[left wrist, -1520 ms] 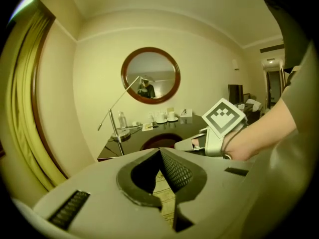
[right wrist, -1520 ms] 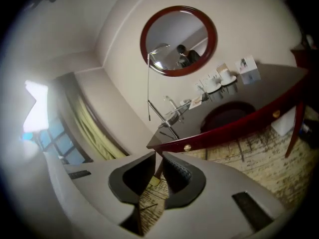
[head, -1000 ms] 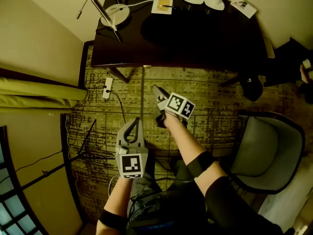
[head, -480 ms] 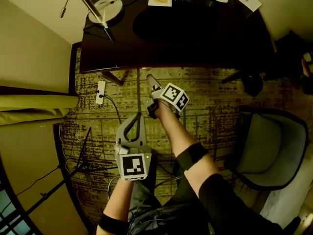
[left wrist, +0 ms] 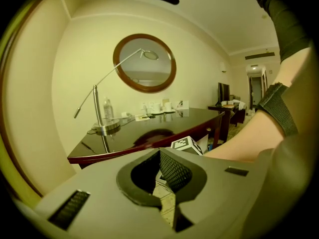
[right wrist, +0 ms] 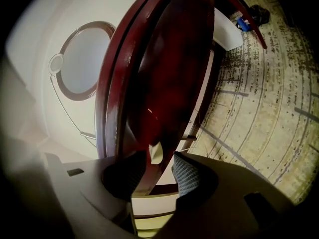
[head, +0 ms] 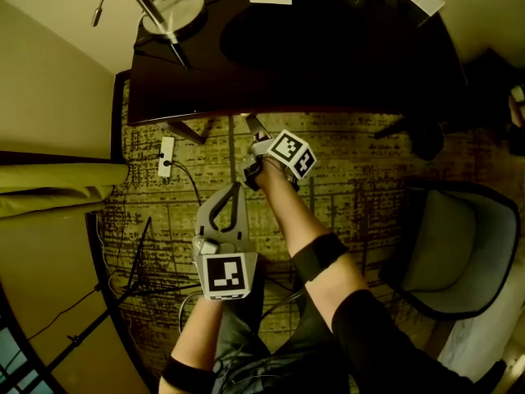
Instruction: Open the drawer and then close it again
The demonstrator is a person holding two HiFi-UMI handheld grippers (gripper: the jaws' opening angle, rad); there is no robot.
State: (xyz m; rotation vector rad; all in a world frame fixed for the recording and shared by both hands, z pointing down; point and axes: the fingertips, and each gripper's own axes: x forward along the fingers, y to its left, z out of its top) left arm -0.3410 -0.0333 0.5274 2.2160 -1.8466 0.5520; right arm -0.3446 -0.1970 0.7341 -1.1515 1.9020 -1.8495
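Approach to the drawer (right wrist: 169, 68) is nearly finished. Compared with a second ago, the right tongs (right wrist: 153, 166) have been brought forward from over the carpet until their tips sit right at the front edge of the table (head: 328, 56), and the left tongs (head: 235, 189) have been carried along behind them. The right tongs are spread wide, though they have just been closing a little. A small pale handle (right wrist: 155, 151) on the dark red drawer front is seen between them in the right gripper view, framed by both pads but apparently not yet pinched, so actual contact cannot be confirmed. The left tongs are pressed together with nothing in them and are held back over the carpet, near the right forearm and well apart from the table. The drawer itself is set in the front face of the table just under the top. It looks fully closed and is hidden from the head view by the overhang. The opening pull is judged not yet started. A squeeze on the handle is probably needed next, before any pull toward the person.
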